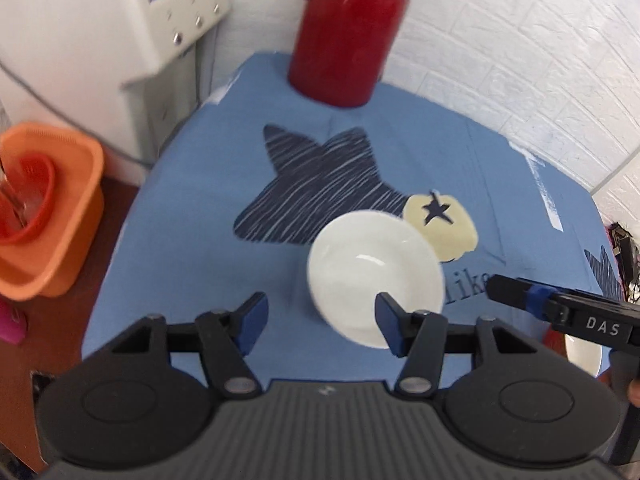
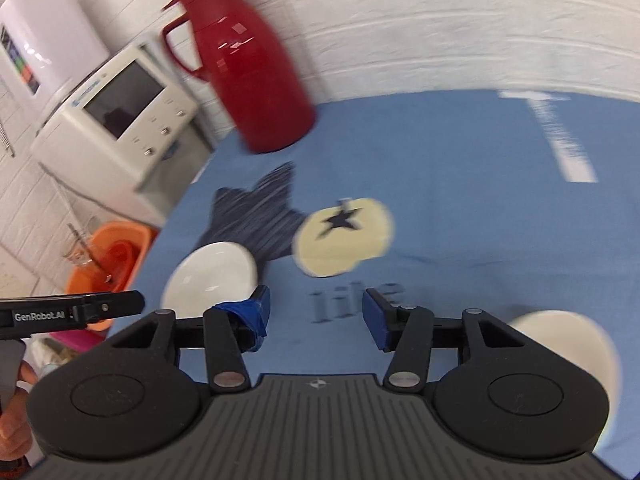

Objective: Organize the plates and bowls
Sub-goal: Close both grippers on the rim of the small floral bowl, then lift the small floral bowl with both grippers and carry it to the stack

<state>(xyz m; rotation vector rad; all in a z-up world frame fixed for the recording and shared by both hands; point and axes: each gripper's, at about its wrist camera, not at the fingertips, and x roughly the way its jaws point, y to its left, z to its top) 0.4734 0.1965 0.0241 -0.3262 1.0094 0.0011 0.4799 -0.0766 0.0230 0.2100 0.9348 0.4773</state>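
A white bowl (image 1: 374, 268) sits on the blue tablecloth (image 1: 192, 208) near the table's middle. My left gripper (image 1: 320, 320) is open just in front of it, its right finger overlapping the bowl's near rim. In the right wrist view the same bowl (image 2: 212, 276) lies left of my open right gripper (image 2: 316, 314), which hovers empty over the cloth. A second white dish (image 2: 576, 344) lies at the right, partly hidden behind the gripper body; its edge also shows in the left wrist view (image 1: 580, 354).
A red thermos jug (image 1: 348, 32) stands at the back of the table by the white brick wall. A white appliance (image 1: 120, 12) stands left of it. An orange basin (image 1: 44, 208) with a red item sits off the table's left edge.
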